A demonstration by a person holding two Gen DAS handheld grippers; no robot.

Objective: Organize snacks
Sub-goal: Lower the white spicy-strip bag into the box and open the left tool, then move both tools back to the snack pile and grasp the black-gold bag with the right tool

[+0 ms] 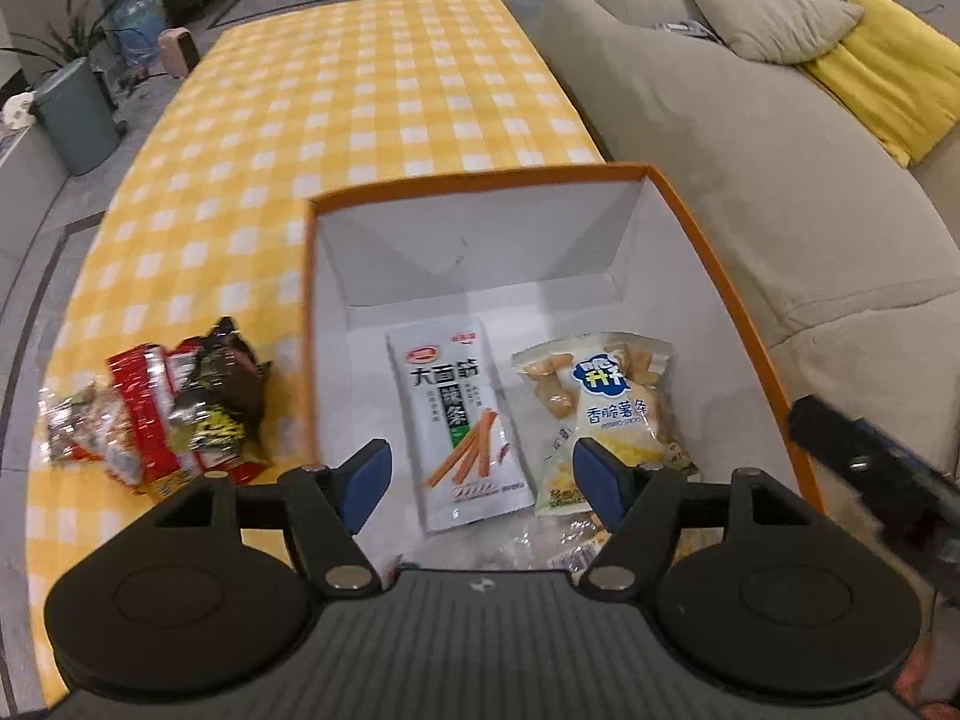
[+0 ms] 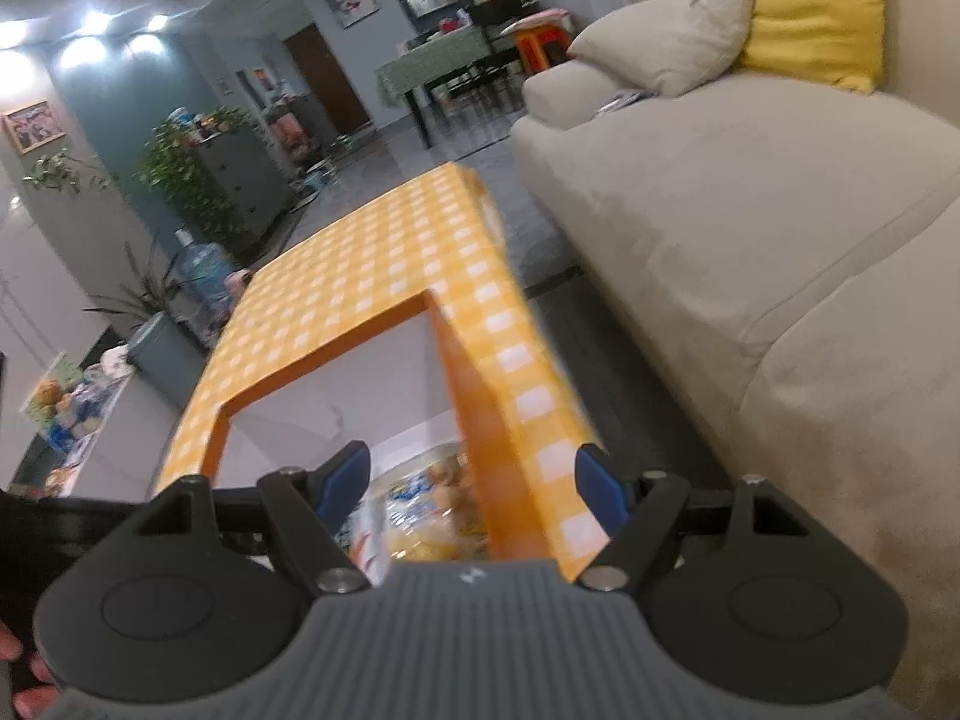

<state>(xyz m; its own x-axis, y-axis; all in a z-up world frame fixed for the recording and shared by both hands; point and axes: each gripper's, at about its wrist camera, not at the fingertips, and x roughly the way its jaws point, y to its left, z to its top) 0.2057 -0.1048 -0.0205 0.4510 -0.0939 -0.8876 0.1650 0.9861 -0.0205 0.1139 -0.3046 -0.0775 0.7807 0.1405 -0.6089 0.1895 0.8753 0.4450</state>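
Note:
An orange-rimmed box [image 1: 480, 177] with a white inside sits on the yellow checked table [image 1: 360, 90]. On its floor lie a white packet printed with orange sticks [image 1: 459, 420] and a clear bag of potato sticks [image 1: 612, 396], with more packets half hidden under the tool. My left gripper [image 1: 480, 462] hangs open above the white packet, holding nothing. A pile of red and dark snack packets [image 1: 168, 414] lies on the cloth left of the box. My right gripper [image 2: 473, 459] is open, its fingers straddling the box's right wall [image 2: 480, 420] without pressing it; a snack bag [image 2: 432, 510] shows inside.
A beige sofa [image 1: 750, 180] with a yellow cushion [image 1: 888, 66] runs close along the table's right side. A grey bin [image 1: 78, 114] and a water bottle [image 1: 138, 18] stand on the floor at the far left. A black tool part [image 1: 870, 468] reaches over the box's right rim.

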